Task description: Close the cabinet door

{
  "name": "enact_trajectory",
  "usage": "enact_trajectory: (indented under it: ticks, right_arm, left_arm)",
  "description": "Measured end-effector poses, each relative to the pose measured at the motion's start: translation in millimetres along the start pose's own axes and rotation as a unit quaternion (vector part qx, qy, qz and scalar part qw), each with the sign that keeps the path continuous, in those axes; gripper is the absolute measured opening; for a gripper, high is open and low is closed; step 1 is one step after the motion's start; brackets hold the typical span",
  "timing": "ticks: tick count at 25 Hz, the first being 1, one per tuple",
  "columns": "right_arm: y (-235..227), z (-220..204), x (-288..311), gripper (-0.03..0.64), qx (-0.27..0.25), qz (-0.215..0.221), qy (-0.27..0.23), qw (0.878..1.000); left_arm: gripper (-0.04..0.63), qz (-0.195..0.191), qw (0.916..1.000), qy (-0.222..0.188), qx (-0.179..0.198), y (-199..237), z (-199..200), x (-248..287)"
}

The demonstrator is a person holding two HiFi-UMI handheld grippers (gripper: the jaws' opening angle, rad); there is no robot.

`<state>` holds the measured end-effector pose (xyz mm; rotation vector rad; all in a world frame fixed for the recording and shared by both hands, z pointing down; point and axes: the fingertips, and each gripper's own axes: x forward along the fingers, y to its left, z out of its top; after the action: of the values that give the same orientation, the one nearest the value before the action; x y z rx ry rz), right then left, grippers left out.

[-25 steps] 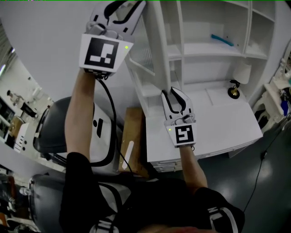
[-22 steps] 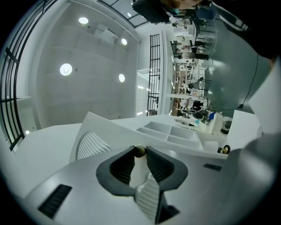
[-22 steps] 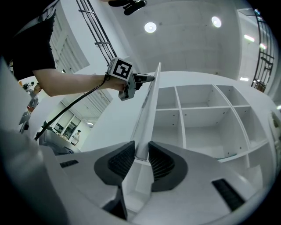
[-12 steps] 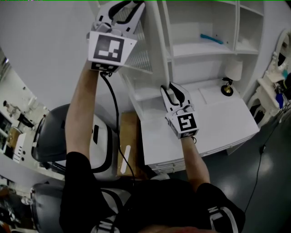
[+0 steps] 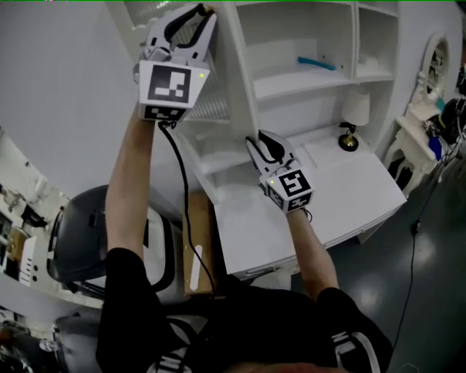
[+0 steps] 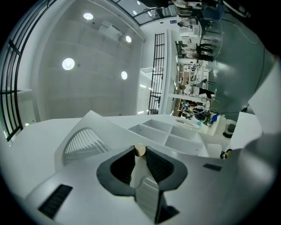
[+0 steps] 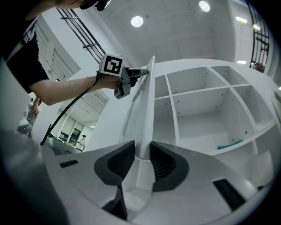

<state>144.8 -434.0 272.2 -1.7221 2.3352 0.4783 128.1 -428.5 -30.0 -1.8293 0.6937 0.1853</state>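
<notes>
The white cabinet door (image 5: 237,73) stands open, edge-on, in front of the shelves (image 5: 306,80). My left gripper (image 5: 191,20) is raised high and shut on the door's upper edge. In the left gripper view a small beige knob (image 6: 139,150) sits at the tips of that gripper (image 6: 139,154). Lower on the same edge, above the desk top, my right gripper (image 5: 263,149) is shut. The right gripper view shows the door (image 7: 148,101) rising between the pads of the right gripper (image 7: 142,153), with the left gripper (image 7: 137,72) above on the same edge.
A teal object (image 5: 315,64) lies on a shelf. A small lamp (image 5: 354,111) stands on the white desk top (image 5: 349,197). Left of the desk are a brown box (image 5: 196,251) and a dark chair (image 5: 80,233). A black cable (image 5: 186,197) hangs from the left gripper.
Both grippers have moved sideways with the door edge held between their jaws. The right gripper has rolled a little. The shelves now sit further left in the head view.
</notes>
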Motion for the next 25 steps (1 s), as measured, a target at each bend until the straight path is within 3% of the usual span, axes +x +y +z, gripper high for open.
enact_trajectory:
  ticks: [10, 15, 25]
  right_arm:
    - [-31, -12, 13, 0.115, 0.020, 0.028, -0.011, 0.999]
    - [-44, -17, 24, 0.115, 0.029, 0.048, -0.007, 0.998]
    - [-67, -29, 43, 0.120, 0.038, 0.084, -0.009, 0.996]
  left_arm:
    - [0.084, 0.011, 0.9998, -0.012, -0.007, -9, -13, 29]
    - [0.081, 0.002, 0.9977, -0.034, -0.058, -11, -23, 41]
    - [0.081, 0.008, 0.9987, -0.023, -0.044, -17, -43, 67]
